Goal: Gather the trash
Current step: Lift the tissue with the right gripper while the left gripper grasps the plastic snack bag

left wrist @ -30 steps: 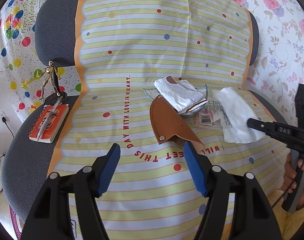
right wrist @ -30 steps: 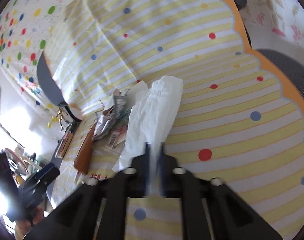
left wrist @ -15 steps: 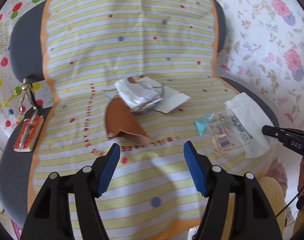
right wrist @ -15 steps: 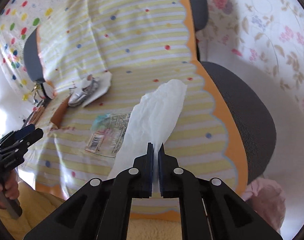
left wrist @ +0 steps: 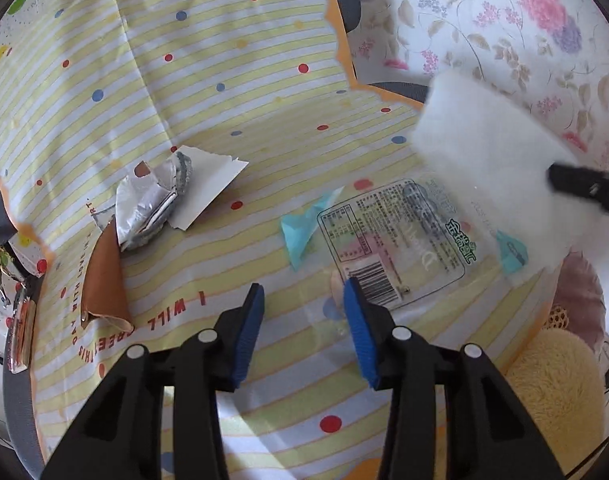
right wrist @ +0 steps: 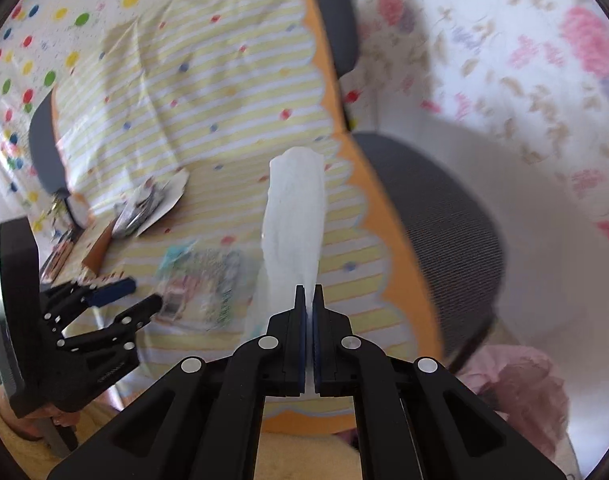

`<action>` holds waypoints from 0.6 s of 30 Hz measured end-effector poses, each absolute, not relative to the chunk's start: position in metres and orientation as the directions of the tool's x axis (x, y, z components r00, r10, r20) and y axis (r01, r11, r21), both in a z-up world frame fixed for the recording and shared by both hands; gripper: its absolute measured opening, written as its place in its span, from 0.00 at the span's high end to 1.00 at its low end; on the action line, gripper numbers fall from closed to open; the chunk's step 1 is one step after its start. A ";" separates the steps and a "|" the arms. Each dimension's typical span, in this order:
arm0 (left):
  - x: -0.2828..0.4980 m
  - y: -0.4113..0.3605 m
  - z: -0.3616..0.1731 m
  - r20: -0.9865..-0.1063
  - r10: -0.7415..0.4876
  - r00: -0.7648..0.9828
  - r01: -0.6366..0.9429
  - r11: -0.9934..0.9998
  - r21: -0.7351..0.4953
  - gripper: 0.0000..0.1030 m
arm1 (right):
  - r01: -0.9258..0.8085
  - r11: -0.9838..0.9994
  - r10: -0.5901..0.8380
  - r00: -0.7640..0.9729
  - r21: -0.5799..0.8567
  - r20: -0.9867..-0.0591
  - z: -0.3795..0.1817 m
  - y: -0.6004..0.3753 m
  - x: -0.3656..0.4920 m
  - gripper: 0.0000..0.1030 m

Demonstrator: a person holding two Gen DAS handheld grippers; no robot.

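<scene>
Right fingers (right wrist: 309, 300) pinch the white tissue (right wrist: 294, 216), which sticks out ahead.

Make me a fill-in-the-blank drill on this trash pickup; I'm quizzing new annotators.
1. The right tongs are shut on a white ____.
2. The left tongs are ____, holding nothing.
3. The clear wrapper bears a printed ____ near the left tongs.
4. The crumpled foil lies beside a ____ leather piece.

Answers: tissue; open; barcode; brown
</scene>
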State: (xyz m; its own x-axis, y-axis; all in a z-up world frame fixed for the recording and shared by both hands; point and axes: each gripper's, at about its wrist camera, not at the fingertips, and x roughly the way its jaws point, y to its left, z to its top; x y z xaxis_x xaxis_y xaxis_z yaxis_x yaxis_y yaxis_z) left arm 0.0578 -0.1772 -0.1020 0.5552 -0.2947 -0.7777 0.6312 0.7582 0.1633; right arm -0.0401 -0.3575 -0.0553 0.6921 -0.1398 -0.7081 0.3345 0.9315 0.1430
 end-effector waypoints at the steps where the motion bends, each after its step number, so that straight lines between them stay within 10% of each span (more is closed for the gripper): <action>1: 0.059 -0.176 -0.102 -0.780 -0.302 0.548 0.635 0.757 0.154 0.61 | 0.358 0.923 -0.173 0.707 0.137 -0.686 -0.047 -0.363 -0.048 0.97; 6: 0.064 -0.169 -0.091 -0.776 -0.354 0.522 0.637 0.767 0.079 0.61 | 0.398 0.908 -0.244 0.755 0.129 -0.608 -0.019 -0.375 -0.086 0.97; 11: 0.036 -0.162 -0.058 -0.689 -0.475 0.547 0.685 0.728 0.042 0.36 | 0.386 0.915 -0.246 0.760 0.114 -0.601 -0.015 -0.367 -0.105 0.97; 18: 0.007 -0.172 -0.084 -0.727 -0.389 0.566 0.744 0.621 0.247 0.34 | 0.373 0.915 -0.211 0.766 0.153 -0.608 -0.021 -0.365 -0.116 0.97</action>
